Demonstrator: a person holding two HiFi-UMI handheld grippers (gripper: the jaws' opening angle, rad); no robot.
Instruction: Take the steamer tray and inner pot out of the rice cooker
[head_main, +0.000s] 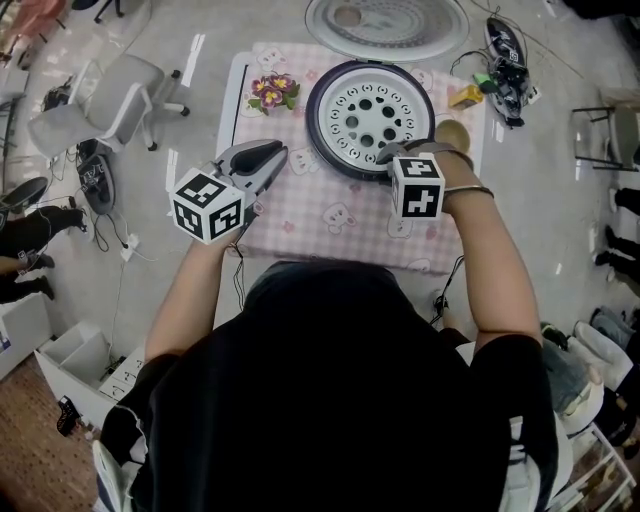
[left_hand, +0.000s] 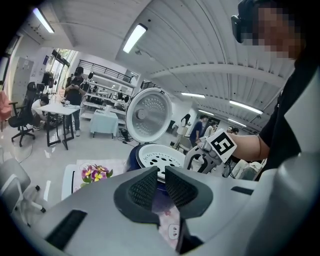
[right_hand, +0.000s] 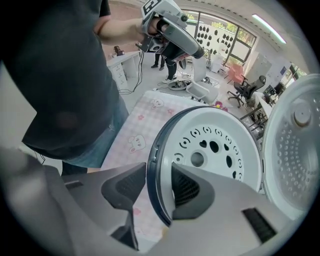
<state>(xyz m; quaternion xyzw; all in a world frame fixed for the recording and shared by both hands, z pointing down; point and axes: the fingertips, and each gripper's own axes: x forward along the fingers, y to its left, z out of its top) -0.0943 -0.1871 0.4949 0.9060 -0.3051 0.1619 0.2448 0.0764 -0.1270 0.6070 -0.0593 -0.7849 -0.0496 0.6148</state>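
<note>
Pink checked cloth (head_main: 330, 235) over a white table, with a glossy workroom floor all round.

**Right gripper (right_hand: 159, 186).** The jaws are about half apart and straddle the near rim of the rice cooker (head_main: 314, 120). One of its pads (right_hand: 186, 190) lies on the white lip of the steamer tray (right_hand: 220, 145). The other lies against the dark band just outside that lip. Both appear to touch, so this reads as a pinch on the tray's edge. The tray is not yet lifted.

**Left gripper (left_hand: 160, 173).** The jaws are almost together with nothing between them. It hangs over the cloth, near and left of the cooker and apart from it.

**Steamer tray.** A round white tray pierced with holes, seated flat in the cooker's mouth at the far middle of the table. It is probably light, thin and stiff, with a smooth, slippery surface. The raised lip is the best hold. A level lift should keep it from jamming against the rim.

**Inner pot.** Hidden under the tray. It is likely heavier, and its rim could be gripped on opposite sides.

**Lid (head_main: 385, 25).** Swung open on the far side.

**Flowers (head_main: 272, 92).** A small bunch to the left of the cooker, well out of the way.
</note>
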